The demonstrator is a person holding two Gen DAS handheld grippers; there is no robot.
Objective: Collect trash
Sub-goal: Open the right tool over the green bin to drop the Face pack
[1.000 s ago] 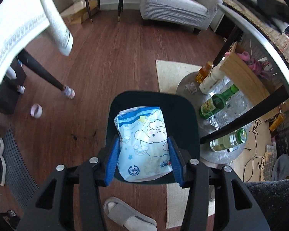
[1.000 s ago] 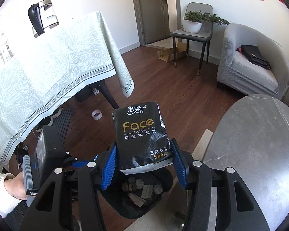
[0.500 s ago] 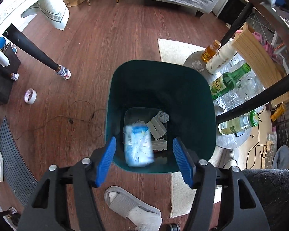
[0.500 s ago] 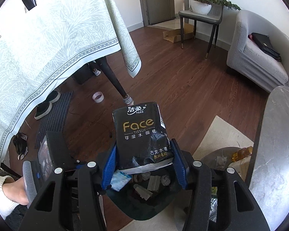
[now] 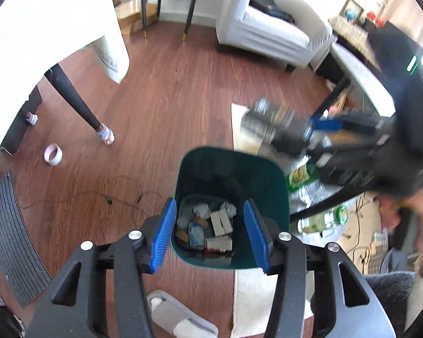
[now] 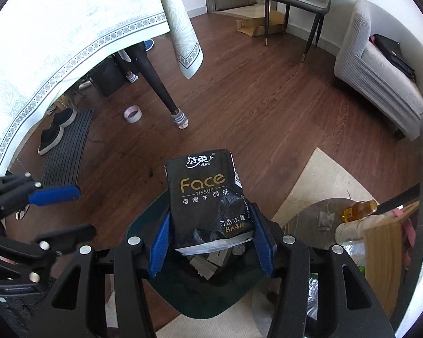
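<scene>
A dark green trash bin [image 5: 270, 174] stands on the wood floor and holds crumpled paper, small boxes and the blue-white wipes pack [image 5: 196, 232]. My left gripper [image 5: 210, 233] is open and empty above the bin's near rim. My right gripper [image 6: 210, 243] is shut on a black "Face" tissue pack [image 6: 208, 200], held above the bin [image 6: 143, 225]. In the left wrist view the right gripper with the black pack [image 5: 270, 121] shows blurred beyond the bin. The left gripper [image 6: 53, 211] shows at the left of the right wrist view.
A table with a white cloth [image 6: 56, 33] and dark legs stands to the left, with a tape roll [image 6: 132, 113] on the floor. Bottles [image 5: 301, 173] stand on a low round tray right of the bin. A slipper [image 5: 180, 318], beige rug, armchair [image 6: 380, 67] and chair are around.
The left gripper opened and dropped the blue-white wipes pack into the bin, then pulled back left. The right gripper has carried the black tissue pack over the bin.
</scene>
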